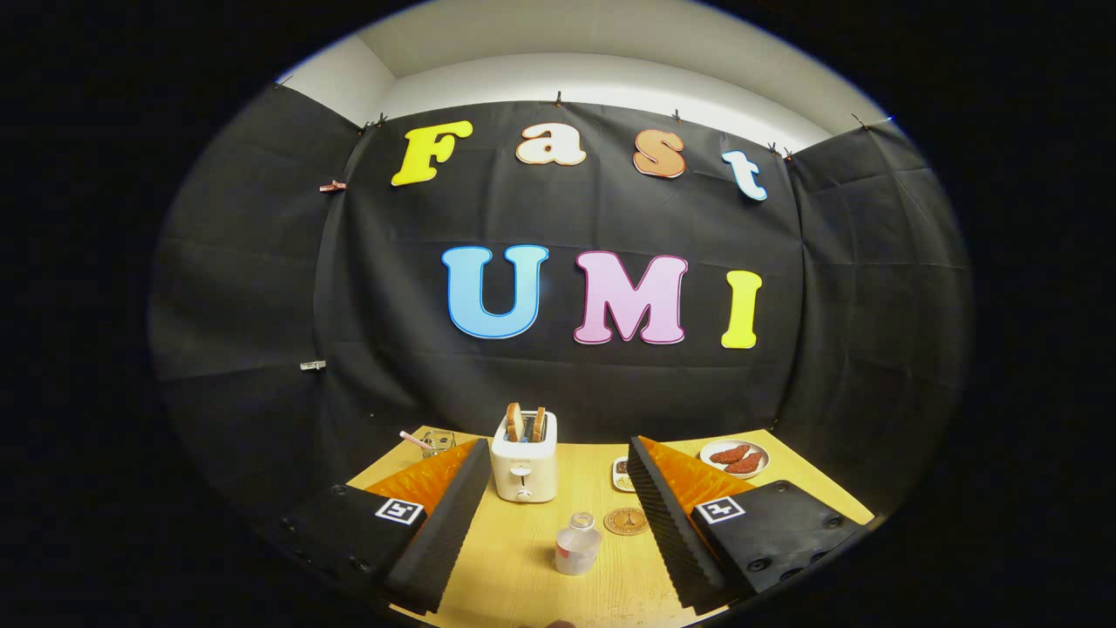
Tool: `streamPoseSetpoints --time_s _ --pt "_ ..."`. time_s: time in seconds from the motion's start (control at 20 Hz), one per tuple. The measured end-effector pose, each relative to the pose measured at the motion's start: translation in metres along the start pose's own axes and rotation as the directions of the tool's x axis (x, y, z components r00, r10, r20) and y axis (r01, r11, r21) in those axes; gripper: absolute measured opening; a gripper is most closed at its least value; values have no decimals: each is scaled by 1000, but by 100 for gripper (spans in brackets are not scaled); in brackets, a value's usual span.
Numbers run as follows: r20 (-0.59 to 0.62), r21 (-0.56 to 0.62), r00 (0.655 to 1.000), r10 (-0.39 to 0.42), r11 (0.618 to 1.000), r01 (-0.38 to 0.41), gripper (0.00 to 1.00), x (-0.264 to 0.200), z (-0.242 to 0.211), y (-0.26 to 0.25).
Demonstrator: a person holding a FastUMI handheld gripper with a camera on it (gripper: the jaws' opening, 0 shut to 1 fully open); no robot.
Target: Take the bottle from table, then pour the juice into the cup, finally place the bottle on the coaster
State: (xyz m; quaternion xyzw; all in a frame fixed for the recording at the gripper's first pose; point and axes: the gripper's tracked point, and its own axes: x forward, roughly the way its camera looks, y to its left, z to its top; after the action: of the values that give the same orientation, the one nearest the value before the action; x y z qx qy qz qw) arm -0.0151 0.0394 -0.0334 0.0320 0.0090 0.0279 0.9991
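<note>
My tool (pixel 558 515) hangs spread wide above the bottle (pixel 577 545); descending off-centre, I could topple it onto the surface (pixel 523 558).

The tool (pixel 554 515) was held wide open above the counter (pixel 523 567), and the bottle (pixel 577 544) stood untouched between its fingers. A toaster (pixel 524 458) blocked the path beyond. A coaster (pixel 627 521) lay just ahead, with bare counter around it.

Lighting even, apparently from overhead; wooden table (pixel 602 571) brightly lit, with a soft shadow beside the toaster (pixel 524 467). Strong fisheye curvature toward the edges. Centre sharp, no glare; gripper (pixel 558 488) fingers wide apart.
</note>
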Motion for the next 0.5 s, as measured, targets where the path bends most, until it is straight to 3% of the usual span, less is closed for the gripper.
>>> streamPoseSetpoints --time_s 0.5 --pt "-64 -33 992 -105 994 103 97 9 -81 -9"
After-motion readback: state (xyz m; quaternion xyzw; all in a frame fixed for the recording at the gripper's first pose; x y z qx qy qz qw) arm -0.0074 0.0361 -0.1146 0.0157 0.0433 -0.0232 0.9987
